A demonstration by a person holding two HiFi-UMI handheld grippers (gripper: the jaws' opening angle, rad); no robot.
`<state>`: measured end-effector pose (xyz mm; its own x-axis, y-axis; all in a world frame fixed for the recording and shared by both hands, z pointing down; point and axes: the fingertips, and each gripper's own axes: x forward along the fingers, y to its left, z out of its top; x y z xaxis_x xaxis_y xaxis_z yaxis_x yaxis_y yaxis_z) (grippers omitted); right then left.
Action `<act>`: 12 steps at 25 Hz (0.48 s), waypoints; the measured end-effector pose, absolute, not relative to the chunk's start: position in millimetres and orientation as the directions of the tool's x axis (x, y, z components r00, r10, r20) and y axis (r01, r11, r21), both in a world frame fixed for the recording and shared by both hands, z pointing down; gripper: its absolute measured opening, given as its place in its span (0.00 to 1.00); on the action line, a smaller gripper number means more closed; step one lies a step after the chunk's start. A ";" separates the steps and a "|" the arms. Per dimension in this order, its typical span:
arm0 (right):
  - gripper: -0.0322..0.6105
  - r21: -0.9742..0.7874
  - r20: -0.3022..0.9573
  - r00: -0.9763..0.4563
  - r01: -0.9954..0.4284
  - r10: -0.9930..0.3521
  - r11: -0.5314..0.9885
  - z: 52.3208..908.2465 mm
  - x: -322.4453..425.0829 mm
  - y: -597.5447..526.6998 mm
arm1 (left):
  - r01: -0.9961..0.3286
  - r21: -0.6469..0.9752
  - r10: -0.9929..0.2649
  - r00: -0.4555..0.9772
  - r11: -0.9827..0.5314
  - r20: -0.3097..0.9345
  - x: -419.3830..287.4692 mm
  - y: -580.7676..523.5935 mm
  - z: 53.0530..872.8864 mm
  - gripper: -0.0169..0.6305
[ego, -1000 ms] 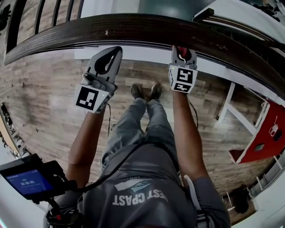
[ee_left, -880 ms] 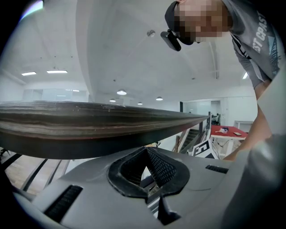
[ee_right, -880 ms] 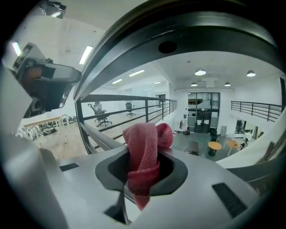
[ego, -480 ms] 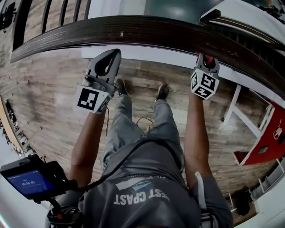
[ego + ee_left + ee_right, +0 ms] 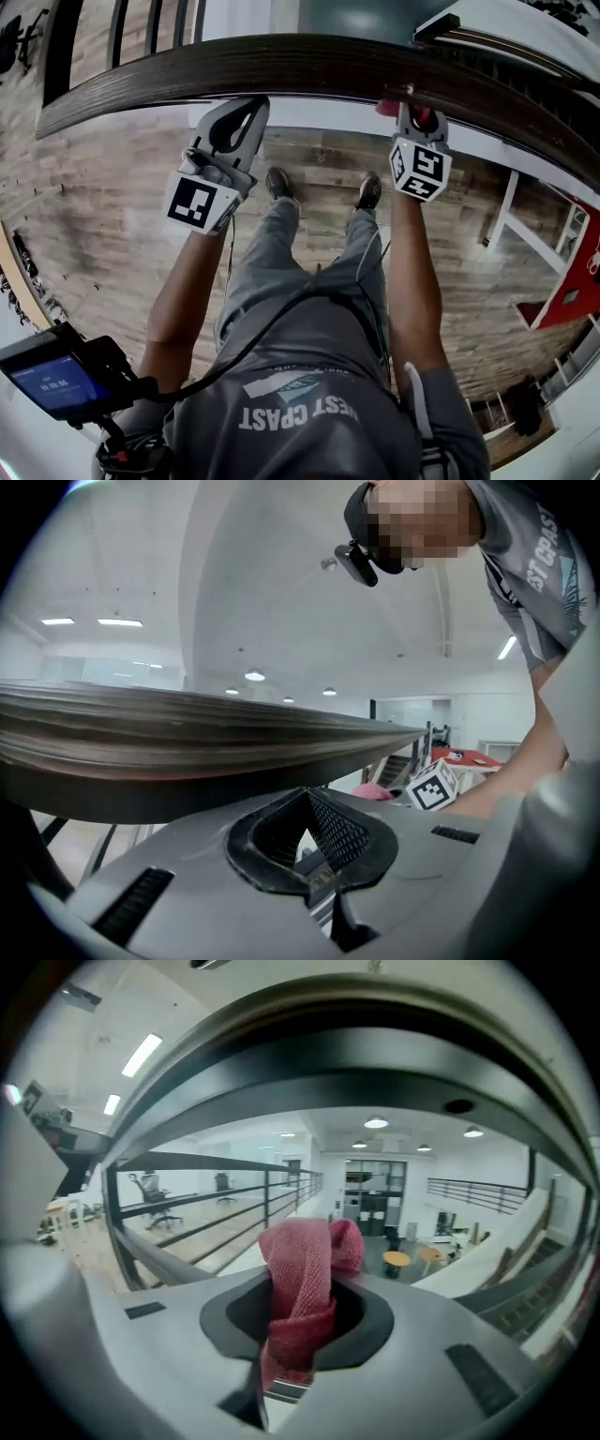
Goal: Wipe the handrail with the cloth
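Right hand-held gripper [image 5: 412,112] clamped on the red cloth [image 5: 300,1279] at the handrail [image 5: 281,64].
Cloth is bunched between its jaws and pokes out past the tips, right at the dark wooden handrail's near edge, just ahead of the gripper. Left hand-held gripper [image 5: 236,120] has its jaws together with nothing between them, tips just under the handrail, well left of the cloth.

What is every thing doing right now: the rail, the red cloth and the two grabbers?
handrail: dark wood, curved.
cloth: red, bunched up, pinched between the right gripper's fingers.
right gripper: shut on the cloth, up at the handrail.
left gripper: shut, empty, just under the handrail.
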<state>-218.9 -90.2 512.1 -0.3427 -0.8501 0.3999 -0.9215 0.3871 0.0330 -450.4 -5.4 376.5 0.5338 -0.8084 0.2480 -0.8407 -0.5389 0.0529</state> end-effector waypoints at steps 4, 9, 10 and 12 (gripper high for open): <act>0.17 0.063 0.453 -0.140 -0.980 -0.881 0.188 519.0 -178.3 -88.8 | -0.850 0.061 -0.817 0.520 -0.523 0.248 -521.8 1.8 373.3 0.04; 0.17 0.050 0.434 -0.379 -0.896 -0.817 0.442 522.9 -322.4 -76.1 | -0.856 0.074 -0.822 0.514 -0.512 0.244 -534.3 2.6 384.1 0.04; 0.17 0.030 0.427 -0.440 -0.866 -0.790 0.499 523.5 -353.0 -71.4 | -0.852 0.073 -0.817 0.519 -0.519 0.250 -526.0 2.0 385.8 0.03; 0.17 -0.010 0.419 -0.521 -0.822 -0.743 0.570 523.0 -389.5 -66.8 | -0.848 0.069 -0.812 0.524 -0.525 0.256 -510.5 -0.9 385.8 0.04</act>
